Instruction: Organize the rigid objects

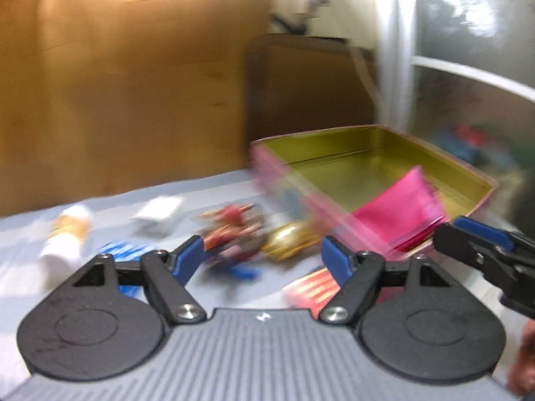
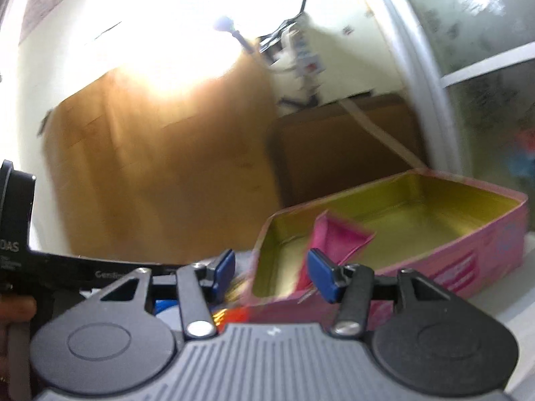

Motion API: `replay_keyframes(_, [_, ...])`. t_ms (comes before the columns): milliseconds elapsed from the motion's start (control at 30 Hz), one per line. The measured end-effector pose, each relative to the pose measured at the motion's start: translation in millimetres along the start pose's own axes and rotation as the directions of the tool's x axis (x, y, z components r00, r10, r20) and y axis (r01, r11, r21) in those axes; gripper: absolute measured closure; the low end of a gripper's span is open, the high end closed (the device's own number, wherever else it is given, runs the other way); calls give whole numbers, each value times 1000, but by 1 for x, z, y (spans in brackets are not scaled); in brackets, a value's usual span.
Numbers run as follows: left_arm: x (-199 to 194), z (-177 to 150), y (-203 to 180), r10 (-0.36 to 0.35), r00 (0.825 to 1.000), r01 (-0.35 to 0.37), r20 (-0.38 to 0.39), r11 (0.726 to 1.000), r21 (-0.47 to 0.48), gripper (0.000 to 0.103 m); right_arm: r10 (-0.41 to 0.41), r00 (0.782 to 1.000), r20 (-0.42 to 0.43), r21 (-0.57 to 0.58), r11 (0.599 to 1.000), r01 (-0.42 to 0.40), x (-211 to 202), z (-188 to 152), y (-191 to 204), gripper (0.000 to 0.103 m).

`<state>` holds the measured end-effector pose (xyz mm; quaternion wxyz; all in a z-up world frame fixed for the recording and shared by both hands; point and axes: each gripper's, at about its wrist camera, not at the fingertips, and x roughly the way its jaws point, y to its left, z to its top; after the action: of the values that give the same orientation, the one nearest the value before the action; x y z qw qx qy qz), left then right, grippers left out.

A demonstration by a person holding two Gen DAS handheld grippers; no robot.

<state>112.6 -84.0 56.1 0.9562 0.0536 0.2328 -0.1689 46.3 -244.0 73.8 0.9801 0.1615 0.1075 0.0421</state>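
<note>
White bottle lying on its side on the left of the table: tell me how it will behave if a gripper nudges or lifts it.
The white bottle looks round-bodied and lies on its side, so a sideways nudge would probably roll it across the pale tablecloth. Its body looks smooth, so the pads may slip unless they close across its middle. It seems rigid plastic, unlikely to crush; the blur hides its fill level.

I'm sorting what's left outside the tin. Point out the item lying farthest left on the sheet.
The white bottle with the yellowish label, lying on its side. The white packet, red toy and gold wrapper all lie nearer the pink tin.
</note>
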Motion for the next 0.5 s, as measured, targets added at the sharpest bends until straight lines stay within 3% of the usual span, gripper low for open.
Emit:
replay_keyframes(167, [-9,-28,39,93,993,-100,-71,989,-113,22,46,991,-126,-47,998,-52,8,-24,26,53])
replay_keyframes(500, [-13,-53,70,178,978,-196,-113,965,-174,22,-7,957,-290,19,1000,13,33,-31,27,52])
